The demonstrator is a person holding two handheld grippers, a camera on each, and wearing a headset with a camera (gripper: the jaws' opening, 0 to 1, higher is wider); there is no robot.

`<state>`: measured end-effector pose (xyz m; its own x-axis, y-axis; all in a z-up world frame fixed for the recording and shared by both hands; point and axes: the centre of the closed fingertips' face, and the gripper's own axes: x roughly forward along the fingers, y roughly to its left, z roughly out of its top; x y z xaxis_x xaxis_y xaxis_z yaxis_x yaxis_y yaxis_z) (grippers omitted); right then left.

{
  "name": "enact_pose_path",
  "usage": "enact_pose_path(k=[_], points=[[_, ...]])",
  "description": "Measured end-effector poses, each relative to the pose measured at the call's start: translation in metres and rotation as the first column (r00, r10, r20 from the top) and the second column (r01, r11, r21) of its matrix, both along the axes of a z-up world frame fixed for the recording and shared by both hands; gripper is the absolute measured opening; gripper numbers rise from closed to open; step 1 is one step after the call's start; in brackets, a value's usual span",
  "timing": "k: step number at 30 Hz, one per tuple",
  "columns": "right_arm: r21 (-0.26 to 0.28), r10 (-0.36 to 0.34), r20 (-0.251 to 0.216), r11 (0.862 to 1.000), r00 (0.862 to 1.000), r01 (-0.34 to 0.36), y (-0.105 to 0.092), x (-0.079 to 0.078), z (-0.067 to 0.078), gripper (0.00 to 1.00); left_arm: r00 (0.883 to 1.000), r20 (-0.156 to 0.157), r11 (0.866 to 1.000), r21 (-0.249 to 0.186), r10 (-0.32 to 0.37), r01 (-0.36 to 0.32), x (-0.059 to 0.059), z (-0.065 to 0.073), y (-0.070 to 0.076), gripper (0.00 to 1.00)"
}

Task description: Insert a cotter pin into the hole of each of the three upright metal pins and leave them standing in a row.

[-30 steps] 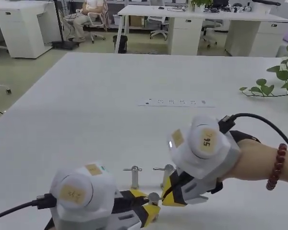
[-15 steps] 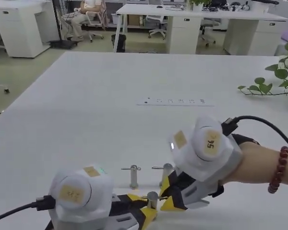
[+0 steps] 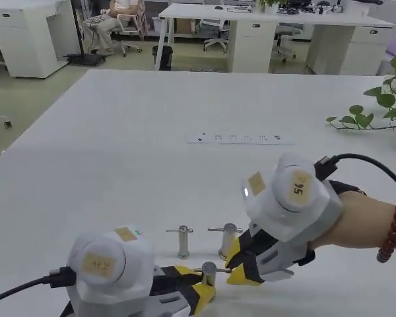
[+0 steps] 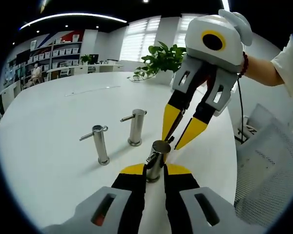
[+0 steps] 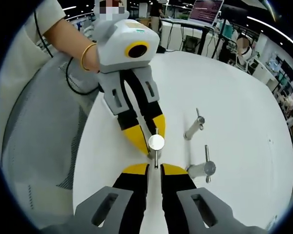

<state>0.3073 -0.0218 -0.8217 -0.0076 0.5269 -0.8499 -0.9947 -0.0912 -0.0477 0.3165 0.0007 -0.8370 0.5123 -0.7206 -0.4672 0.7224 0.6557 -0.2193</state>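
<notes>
A white table (image 3: 119, 145) takes up most of the room in front of the person, with a plant (image 3: 387, 102) at its 3 o'clock edge and a power strip (image 3: 241, 139) lying flat at 12 o'clock from the work. Down at the near edge the left gripper (image 3: 202, 282) reaches in from 8 o'clock, its jaws clamped tight on the shaft of an upright metal pin (image 4: 156, 158) \- the nearest of three. The right gripper (image 3: 231, 267) comes in from 3 o'clock, jaws pinched almost together on a thin cotter pin (image 5: 156, 158) whose tip sits at the head of the held pin \- whether it is in the hole I cannot tell. Just behind stand a second pin (image 3: 183, 242) at 11 o'clock and a third pin (image 3: 228, 240) at 1 o'clock, each upright with a cotter pin of its own through the top
</notes>
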Motion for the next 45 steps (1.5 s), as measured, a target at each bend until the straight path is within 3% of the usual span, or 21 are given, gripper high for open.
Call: enact_pose_path(k=[5, 25, 38, 41, 45], points=[[0.005, 0.004, 0.011, 1.0, 1.0, -0.004, 0.001, 0.0, -0.001, 0.05, 1.0, 0.0, 1.0, -0.002, -0.002, 0.002, 0.0, 0.0, 0.0, 0.12], [0.02, 0.002, 0.018, 1.0, 1.0, -0.002, 0.012, 0.001, 0.0, 0.05, 1.0, -0.011, 1.0, -0.016, 0.006, -0.006, 0.0, 0.0, 0.0, 0.12], [0.038, -0.048, -0.002, 0.998, 0.999, 0.048, 0.013, 0.001, -0.001, 0.08, 1.0, -0.008, 1.0, -0.001, 0.002, -0.002, 0.001, 0.0, -0.001, 0.13], [0.039, -0.053, -0.015, 0.998, 0.998, 0.054, 0.014, -0.001, -0.001, 0.13, 1.0, 0.012, 1.0, 0.018, -0.001, 0.001, 0.003, 0.002, 0.0, 0.19], [0.055, -0.067, -0.016, 0.996, 0.998, 0.068, 0.016, 0.0, 0.001, 0.15, 1.0, 0.005, 1.0, 0.031, -0.005, 0.005, 0.002, 0.001, 0.003, 0.26]])
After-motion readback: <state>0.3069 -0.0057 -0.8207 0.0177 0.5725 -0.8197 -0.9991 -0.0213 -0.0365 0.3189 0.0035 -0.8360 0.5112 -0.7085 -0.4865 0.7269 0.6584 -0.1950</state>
